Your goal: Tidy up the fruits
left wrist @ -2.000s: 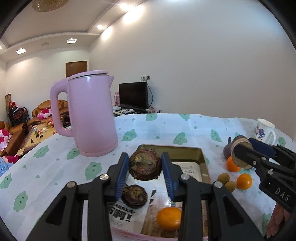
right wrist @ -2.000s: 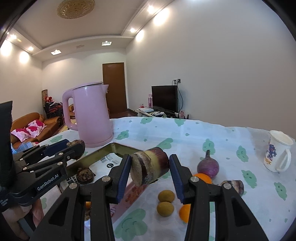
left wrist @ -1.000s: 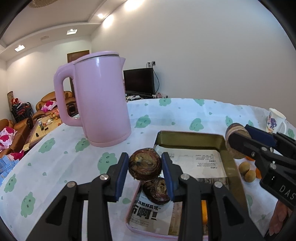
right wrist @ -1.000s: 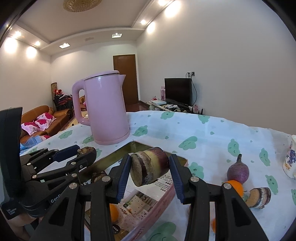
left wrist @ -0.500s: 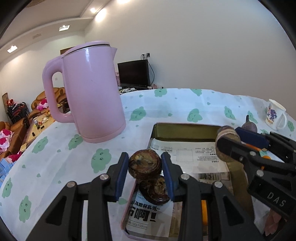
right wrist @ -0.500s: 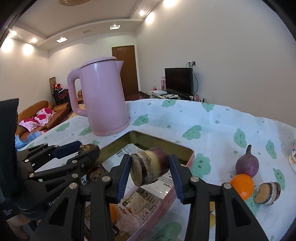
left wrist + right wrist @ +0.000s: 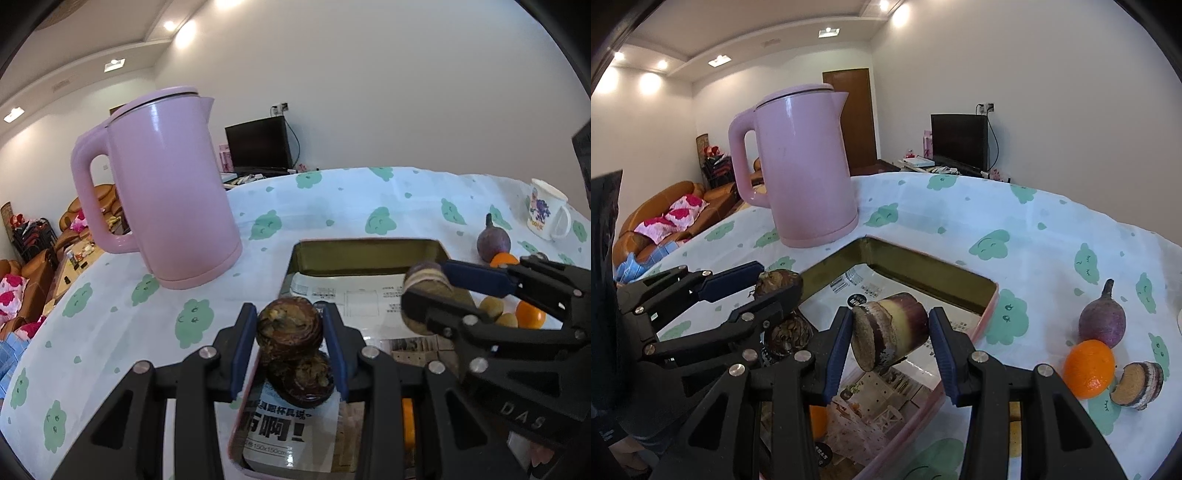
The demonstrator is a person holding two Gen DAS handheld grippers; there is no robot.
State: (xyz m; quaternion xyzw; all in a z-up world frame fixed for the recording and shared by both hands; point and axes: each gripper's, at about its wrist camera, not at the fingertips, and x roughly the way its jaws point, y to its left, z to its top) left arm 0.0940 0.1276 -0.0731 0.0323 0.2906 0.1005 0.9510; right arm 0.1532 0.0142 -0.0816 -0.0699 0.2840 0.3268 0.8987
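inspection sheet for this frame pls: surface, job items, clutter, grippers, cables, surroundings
Surface: table under a white cloth with green prints, no spills seen.
Job's things: pink-rimmed tray lined with printed paper, holding one dark brown fruit and an orange, mostly hidden. On the cloth: purple bulb-shaped fruit, orange, cut cane piece, two small brown fruits.
Clutter: pink kettle, upright beside the tray; flowered mug.
Grippers: left gripper shut on a dark brown fruit over the tray's near corner; right gripper shut on a cane section above the tray.
Cables: TV lead to a wall socket, off the table.
Surroundings: TV, sofa, door.
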